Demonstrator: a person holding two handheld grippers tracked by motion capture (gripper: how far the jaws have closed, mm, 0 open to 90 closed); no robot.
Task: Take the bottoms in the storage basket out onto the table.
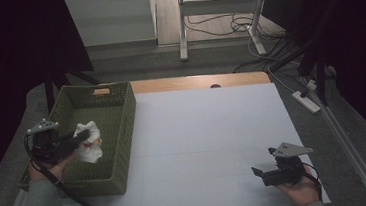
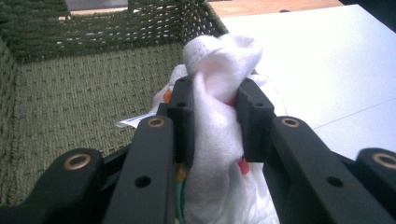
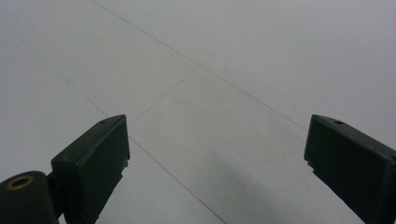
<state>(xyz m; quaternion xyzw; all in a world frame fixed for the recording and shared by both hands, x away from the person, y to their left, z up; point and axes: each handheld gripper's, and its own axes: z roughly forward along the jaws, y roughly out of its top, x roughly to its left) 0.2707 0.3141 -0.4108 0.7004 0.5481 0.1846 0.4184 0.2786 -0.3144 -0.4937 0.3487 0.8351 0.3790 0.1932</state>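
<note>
The white cloth (image 2: 219,126) is bunched between the jaws of my left gripper (image 1: 81,137), which are closed tight on it, and it hangs over the inside of the green woven basket (image 1: 122,123) at the table's left edge. Small red and orange marks show on the fabric; I cannot tell whether they are print or something else. My right gripper (image 1: 258,172) rests low over the white table (image 1: 208,131), well apart from the basket, jaws spread wide with nothing between them.
</note>
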